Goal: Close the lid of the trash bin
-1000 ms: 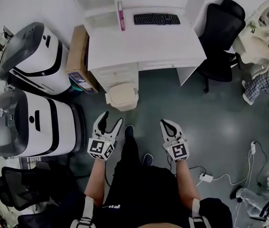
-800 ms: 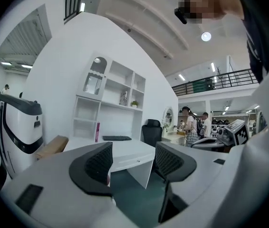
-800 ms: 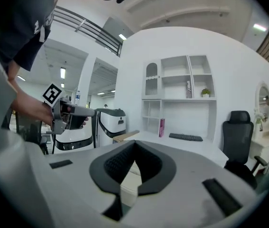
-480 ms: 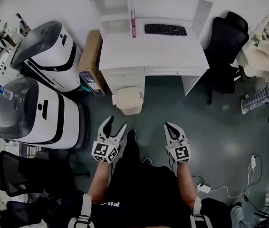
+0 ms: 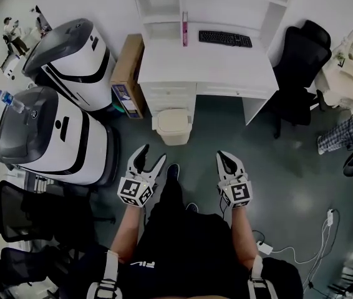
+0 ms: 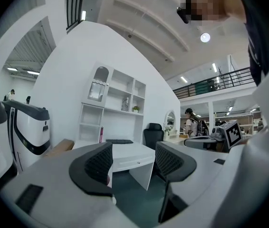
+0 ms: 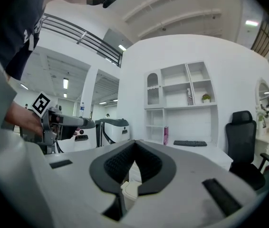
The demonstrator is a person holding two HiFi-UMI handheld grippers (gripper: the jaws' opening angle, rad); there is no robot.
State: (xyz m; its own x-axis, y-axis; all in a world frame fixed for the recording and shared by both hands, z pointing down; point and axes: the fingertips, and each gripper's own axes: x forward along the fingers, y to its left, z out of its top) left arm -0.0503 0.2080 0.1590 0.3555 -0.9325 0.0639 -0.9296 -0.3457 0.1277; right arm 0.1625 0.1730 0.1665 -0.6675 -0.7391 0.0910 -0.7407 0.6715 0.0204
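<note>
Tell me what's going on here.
A person stands facing a white desk, holding a gripper in each hand. The small beige trash bin sits on the floor against the desk, ahead of both grippers and touched by neither. The left gripper is open and empty; the right gripper is shut on nothing. From above the bin looks closed, though that is hard to confirm.

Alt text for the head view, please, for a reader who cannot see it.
Seen from above, a person holds the left hand-held gripper, jaws apart, and the right hand-held gripper, jaws together, both empty, above a dark floor. Ahead, a cream trash bin stands by a white desk bearing a keyboard.
</note>
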